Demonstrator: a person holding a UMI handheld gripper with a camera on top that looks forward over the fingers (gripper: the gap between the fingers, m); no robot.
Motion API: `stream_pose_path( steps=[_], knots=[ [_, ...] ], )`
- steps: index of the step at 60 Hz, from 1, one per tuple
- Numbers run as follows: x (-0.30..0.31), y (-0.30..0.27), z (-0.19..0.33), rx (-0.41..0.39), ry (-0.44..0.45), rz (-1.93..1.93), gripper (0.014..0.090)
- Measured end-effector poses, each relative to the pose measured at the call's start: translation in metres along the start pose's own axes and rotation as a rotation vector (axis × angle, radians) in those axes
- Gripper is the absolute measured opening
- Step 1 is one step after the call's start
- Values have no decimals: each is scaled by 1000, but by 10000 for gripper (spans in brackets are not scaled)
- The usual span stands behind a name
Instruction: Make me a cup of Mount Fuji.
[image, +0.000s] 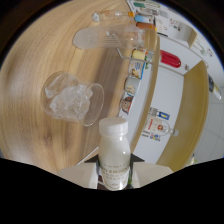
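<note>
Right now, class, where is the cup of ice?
In the gripper view, the cup of ice sits on the wooden table, just beyond the white bottle held in the gripper.

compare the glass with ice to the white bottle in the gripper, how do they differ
The glass with ice is clear, so its ice cubes show through; the white bottle is opaque, contents hidden. The glass is wide and open-mouthed; the bottle is narrower and capped. The glass stands free on the wooden table; the bottle is held between the fingers of the gripper, which press on both sides.
</note>
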Motion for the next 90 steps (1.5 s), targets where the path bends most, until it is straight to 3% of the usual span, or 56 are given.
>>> stream_pose_path(
  steps=[15,36,48,58,65,77,90],
  knots=[
    [3,-14,-5,16,9,-156,472],
    [20,-13,-11,33,22,-58,475],
    [45,-12,-26,94,36,323,475],
    [79,-13,-47,230,44,857,479],
    [81,-8,-48,303,-4,1231,481],
    [26,1,-23,251,-128,1642,478],
    [-41,-2,5,153,-237,1831,479]
  ],
)
